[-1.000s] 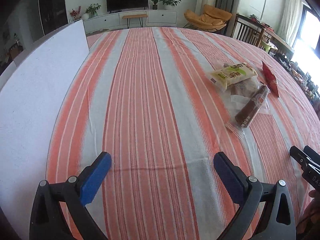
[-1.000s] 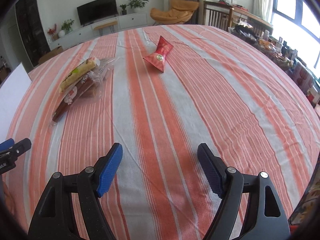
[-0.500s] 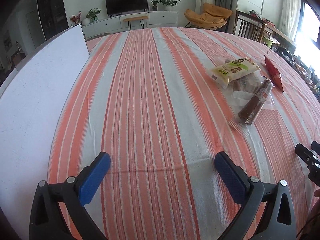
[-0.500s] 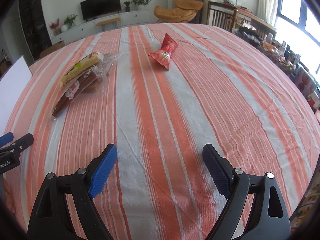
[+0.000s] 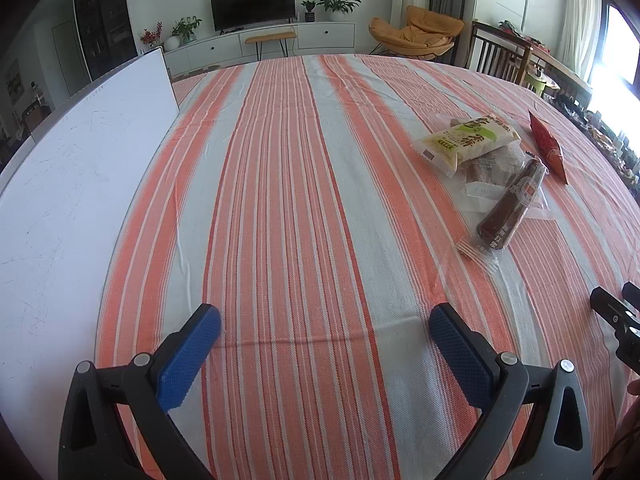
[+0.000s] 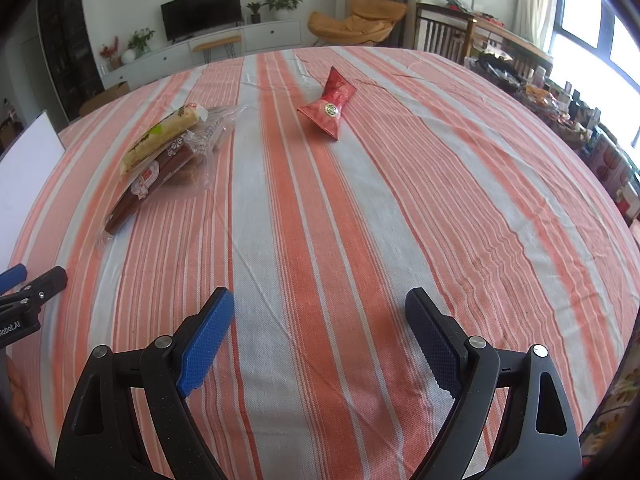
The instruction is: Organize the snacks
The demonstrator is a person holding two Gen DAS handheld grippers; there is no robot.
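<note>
Several snacks lie piled together on the striped tablecloth: a yellow-green packet, a long brown bar and a clear wrapped pastry. A red pouch lies apart, further right. My left gripper is open over bare cloth, well short and left of the pile. My right gripper is also open and holds nothing, with the pile ahead to its left and the pouch straight ahead.
A white board lies along the table's left side. Each gripper's tip shows in the other's view: the right gripper, the left gripper. Chairs and a cluttered side table stand beyond the right edge.
The right gripper's jaws have spread a little wider. Both hands stay where they were, and the snacks have not moved.
</note>
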